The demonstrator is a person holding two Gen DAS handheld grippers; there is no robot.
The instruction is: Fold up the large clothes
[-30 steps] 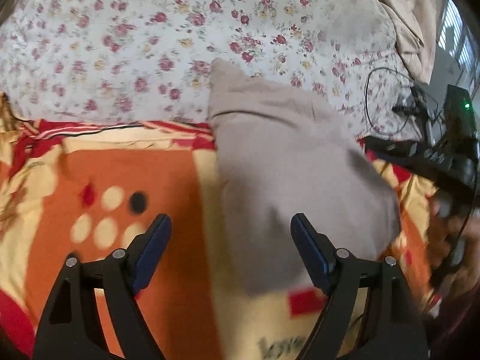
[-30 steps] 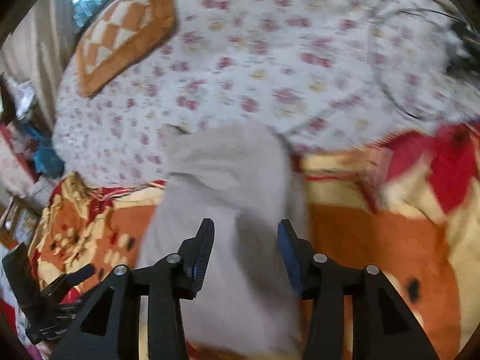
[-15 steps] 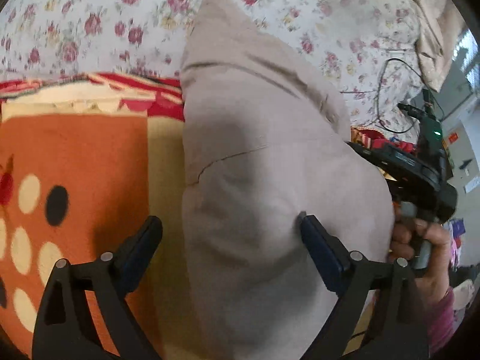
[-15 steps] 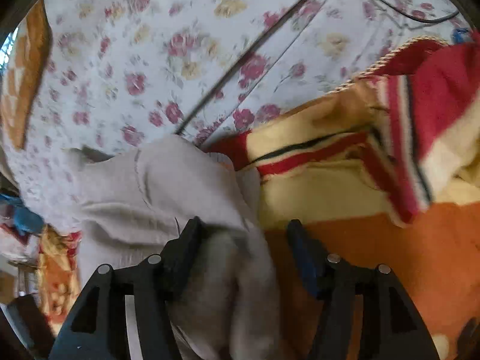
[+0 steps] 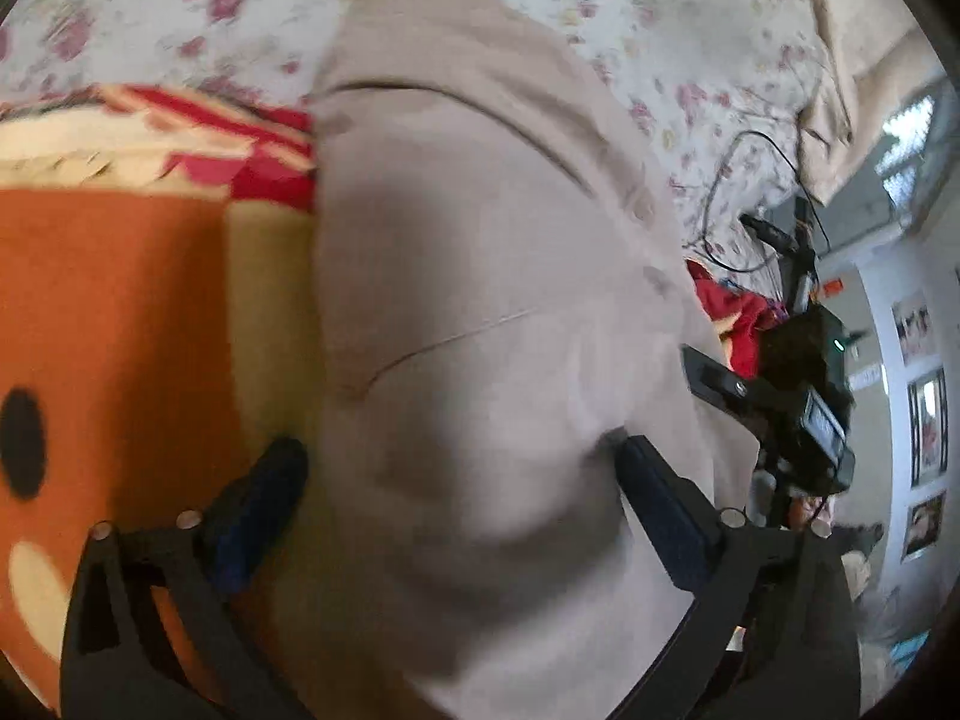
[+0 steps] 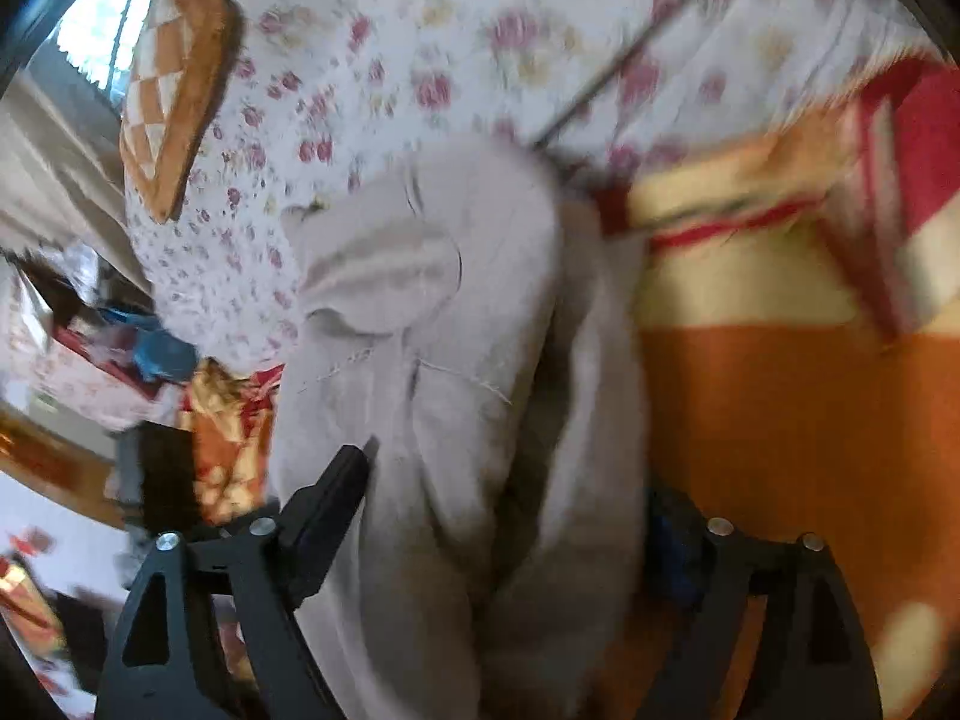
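Both hand-held grippers, the left [image 5: 456, 516] and right [image 6: 510, 516], are spreading wide, jaws just opening, straddling the folded beige garment [image 5: 480, 300] lying ahead on the orange blanket [image 5: 120, 300]: released, this fold looks finished.

A floral-sheeted bed [image 5: 690, 48] carries an orange blanket [image 5: 120, 300] and beige garment [image 5: 480, 300].

I can read no text, label, brand or number in either wrist view; the framed pictures on the pale wall [image 5: 924, 420], far right of my left tool, are too blurred.
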